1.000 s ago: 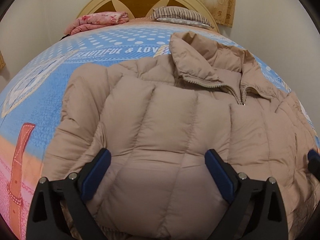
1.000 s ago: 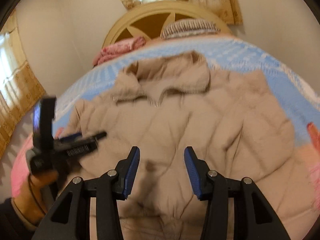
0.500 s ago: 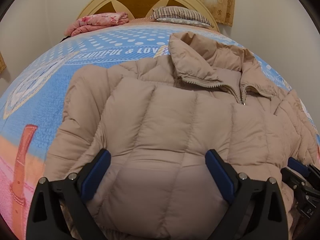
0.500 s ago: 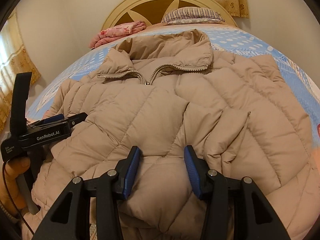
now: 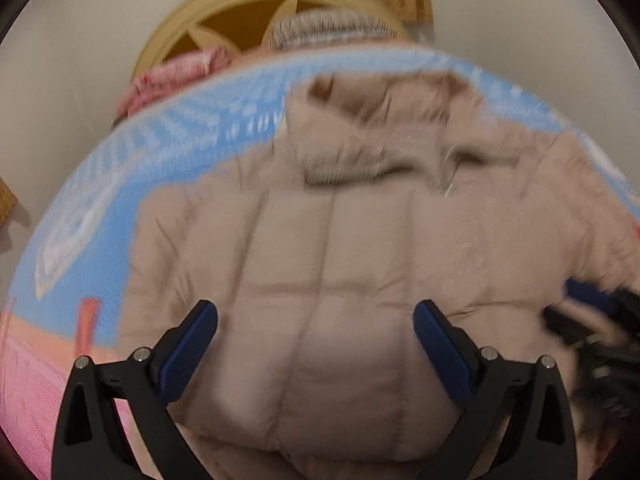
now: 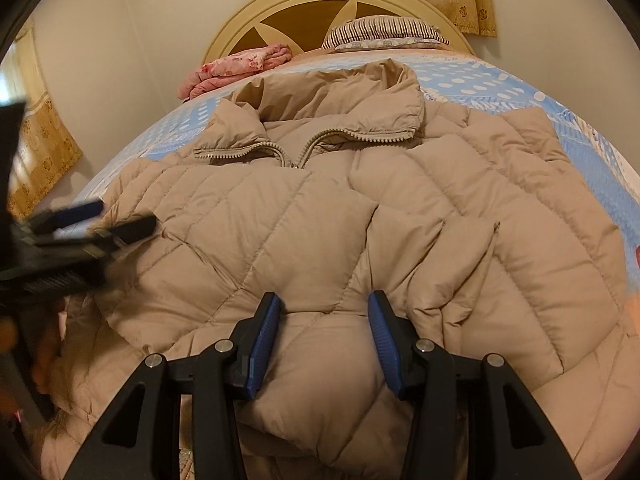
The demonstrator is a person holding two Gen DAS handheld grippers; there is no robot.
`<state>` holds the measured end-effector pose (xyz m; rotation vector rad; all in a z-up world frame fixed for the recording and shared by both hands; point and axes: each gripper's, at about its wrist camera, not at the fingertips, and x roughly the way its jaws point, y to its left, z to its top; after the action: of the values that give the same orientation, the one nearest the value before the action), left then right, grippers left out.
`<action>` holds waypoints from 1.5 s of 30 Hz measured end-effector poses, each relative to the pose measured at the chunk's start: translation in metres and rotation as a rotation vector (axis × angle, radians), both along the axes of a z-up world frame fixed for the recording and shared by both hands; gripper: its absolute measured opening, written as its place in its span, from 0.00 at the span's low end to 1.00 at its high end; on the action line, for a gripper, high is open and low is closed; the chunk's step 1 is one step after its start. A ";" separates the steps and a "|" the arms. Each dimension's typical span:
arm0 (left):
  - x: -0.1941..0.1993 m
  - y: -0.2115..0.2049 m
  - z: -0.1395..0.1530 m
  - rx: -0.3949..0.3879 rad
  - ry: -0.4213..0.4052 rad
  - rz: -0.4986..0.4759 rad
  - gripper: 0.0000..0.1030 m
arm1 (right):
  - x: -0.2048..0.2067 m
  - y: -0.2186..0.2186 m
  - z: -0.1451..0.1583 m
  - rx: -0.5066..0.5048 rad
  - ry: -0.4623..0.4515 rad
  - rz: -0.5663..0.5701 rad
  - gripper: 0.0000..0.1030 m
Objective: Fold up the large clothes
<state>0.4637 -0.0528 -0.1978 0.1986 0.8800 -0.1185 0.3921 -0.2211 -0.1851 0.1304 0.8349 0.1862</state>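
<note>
Beige quilted cloth filled the left wrist view: a padded jacket (image 5: 340, 272) lay spread front-up on the bed (image 5: 160, 152), its collar toward twelve o'clock near the headboard (image 5: 240, 24), its hem toward six o'clock. The picture was blurred. The left gripper (image 5: 316, 336) hung over the lower body of the jacket with its jaws standing wide, and the cloth lay under them, not between the pads, so it had hold of nothing. At three to four o'clock the right gripper showed as a dark smear at the jacket's edge.

From the right wrist view, which was sharp, the jacket (image 6: 340, 220) covered most of the blue dotted bedspread (image 6: 500, 84), zip partly done up below the collar (image 6: 360, 96). One sleeve (image 6: 440, 264) lay folded across the front at about three o'clock of centre. The right gripper (image 6: 324, 332) sat low over the hem with jaws about half open; a puffed bulge of cloth rose between them, but the pads did not look to press it. The left gripper (image 6: 96, 220) showed blurred at nine o'clock by the jacket's side.

Such a jacket probably handled as light, soft and springy, its smooth shell likely slippery; thick padding would push folds back open. A seam line, the hem edge or a sleeve cuff looked the surest hold, since a puffed panel might squeeze out.
</note>
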 end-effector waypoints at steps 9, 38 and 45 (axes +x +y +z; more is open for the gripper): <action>0.004 0.021 -0.014 -0.169 0.007 0.000 1.00 | 0.002 -0.007 0.000 0.064 0.013 0.019 0.48; -0.003 0.032 0.000 -0.201 0.018 0.019 1.00 | 0.158 -0.072 0.074 -0.062 0.018 0.076 0.67; 0.033 0.064 0.025 -0.115 -0.048 0.107 1.00 | 0.230 -0.065 0.070 -0.111 0.038 0.082 0.67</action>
<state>0.4965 0.0109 -0.1730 0.0468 0.8315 -0.0644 0.6224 -0.2856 -0.1154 -0.0048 0.8874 0.2147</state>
